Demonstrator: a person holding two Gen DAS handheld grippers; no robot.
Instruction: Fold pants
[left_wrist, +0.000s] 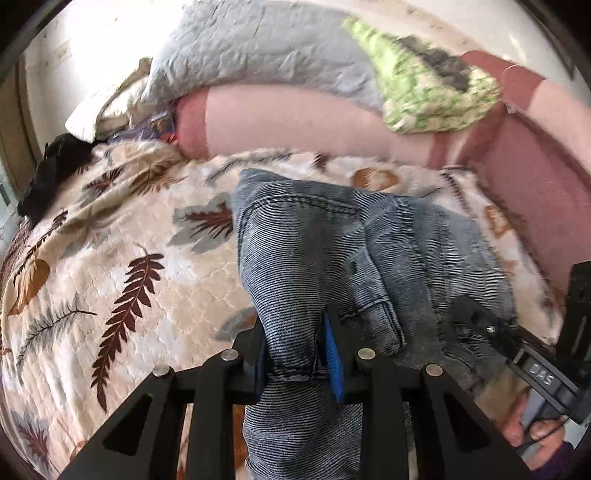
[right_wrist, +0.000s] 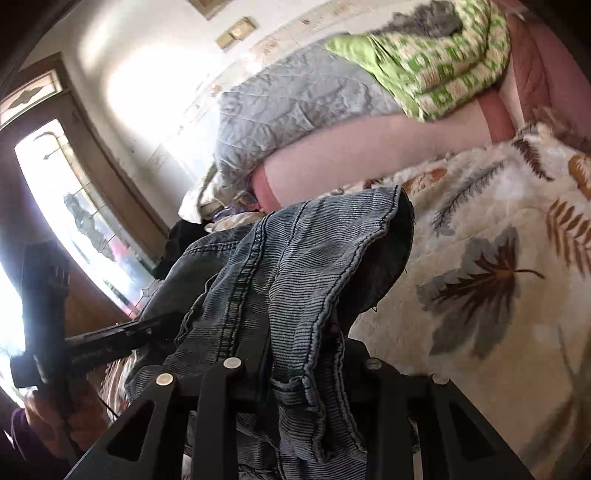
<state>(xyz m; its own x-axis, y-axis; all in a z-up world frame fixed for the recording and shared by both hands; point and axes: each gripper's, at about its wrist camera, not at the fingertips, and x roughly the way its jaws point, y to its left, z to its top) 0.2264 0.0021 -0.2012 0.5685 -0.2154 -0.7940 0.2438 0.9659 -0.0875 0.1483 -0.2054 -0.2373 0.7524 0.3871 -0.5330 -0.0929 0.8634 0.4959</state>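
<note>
While both my claws, left gripper (left_wrist: 297, 354) and right gripper (right_wrist: 306, 373), clench the jeans (left_wrist: 332, 240), their length runs far toward the bolster (left_wrist: 295, 122)

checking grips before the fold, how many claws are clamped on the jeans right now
2. The left claw pinches a bunched fold of the jeans; the right claw grips another edge, lifted above the leaf-print bedspread.

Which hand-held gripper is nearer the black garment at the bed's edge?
Left. The left hand-held gripper is nearer the black garment; the right hand-held gripper grips the jeans farther away.
</note>
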